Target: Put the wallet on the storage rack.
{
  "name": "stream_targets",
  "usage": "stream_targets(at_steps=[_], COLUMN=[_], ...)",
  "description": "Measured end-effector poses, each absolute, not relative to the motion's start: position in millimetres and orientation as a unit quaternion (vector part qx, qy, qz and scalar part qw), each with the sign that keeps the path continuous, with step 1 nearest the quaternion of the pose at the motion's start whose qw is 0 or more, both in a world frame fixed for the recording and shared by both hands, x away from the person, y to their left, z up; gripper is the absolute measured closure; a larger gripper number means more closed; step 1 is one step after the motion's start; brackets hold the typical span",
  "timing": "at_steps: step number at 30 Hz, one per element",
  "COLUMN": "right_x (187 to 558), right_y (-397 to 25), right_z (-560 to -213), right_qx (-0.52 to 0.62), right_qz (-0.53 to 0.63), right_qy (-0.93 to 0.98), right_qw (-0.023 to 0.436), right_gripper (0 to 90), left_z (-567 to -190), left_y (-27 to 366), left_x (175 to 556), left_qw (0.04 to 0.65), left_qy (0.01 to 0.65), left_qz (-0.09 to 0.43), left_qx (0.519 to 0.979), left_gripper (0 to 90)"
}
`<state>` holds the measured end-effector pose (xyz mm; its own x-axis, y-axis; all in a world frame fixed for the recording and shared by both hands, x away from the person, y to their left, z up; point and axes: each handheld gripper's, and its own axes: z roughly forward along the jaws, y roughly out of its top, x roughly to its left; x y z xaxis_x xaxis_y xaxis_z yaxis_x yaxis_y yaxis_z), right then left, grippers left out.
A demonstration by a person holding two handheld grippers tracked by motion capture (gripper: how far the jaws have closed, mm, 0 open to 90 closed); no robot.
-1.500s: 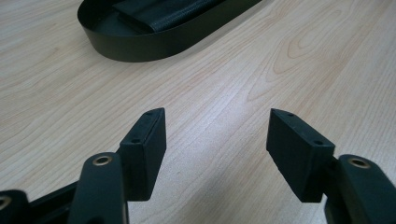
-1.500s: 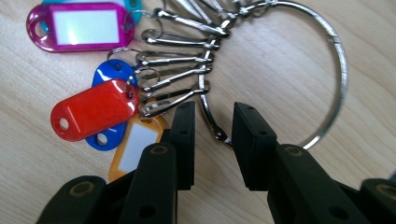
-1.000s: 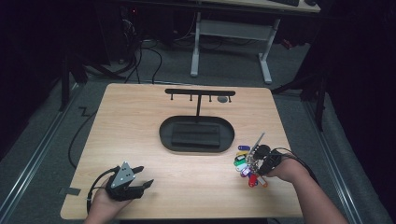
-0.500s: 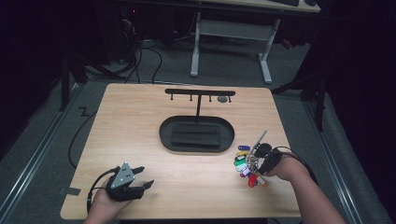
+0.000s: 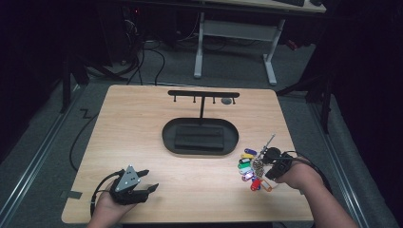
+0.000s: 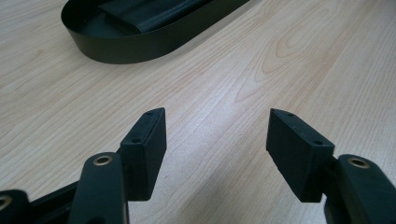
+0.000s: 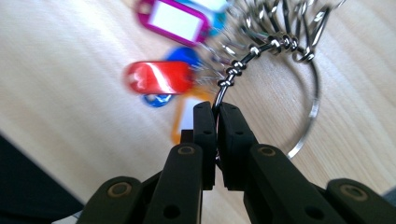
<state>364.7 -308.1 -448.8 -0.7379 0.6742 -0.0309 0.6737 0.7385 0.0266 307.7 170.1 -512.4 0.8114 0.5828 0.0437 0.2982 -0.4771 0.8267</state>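
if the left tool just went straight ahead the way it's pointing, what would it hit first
Probably the black oval tray: the open left tool points over bare table toward its near wall. Depth is hard to judge.

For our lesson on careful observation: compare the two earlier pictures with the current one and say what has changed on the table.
Nothing visibly changed. The right gripper stays shut on the key ring beside the coloured tags, the left gripper stays open at the near left, and the black tray and hook stand are where they were.
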Motion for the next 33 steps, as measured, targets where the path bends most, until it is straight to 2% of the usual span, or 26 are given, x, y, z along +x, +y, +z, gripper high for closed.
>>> stream_targets(at_steps=[15,33], right_x=[344.2,349.3], right_y=[-301.4,-286.2], right_z=[-385.6,-337.6], right_qx=[0.352,0.349], right_qz=[0.012,0.023], right_qy=[0.934,0.935], right_qw=[0.063,0.065], right_gripper=[87.9,87.9], left_z=[-512.2,-510.4], left_y=[165.8,167.5], left_x=[309.4,311.6], left_qw=[0.443,0.451], left_qy=[0.255,0.266], left_qz=[0.162,0.174], left_qx=[0.844,0.834], left_gripper=[38.5,37.0])
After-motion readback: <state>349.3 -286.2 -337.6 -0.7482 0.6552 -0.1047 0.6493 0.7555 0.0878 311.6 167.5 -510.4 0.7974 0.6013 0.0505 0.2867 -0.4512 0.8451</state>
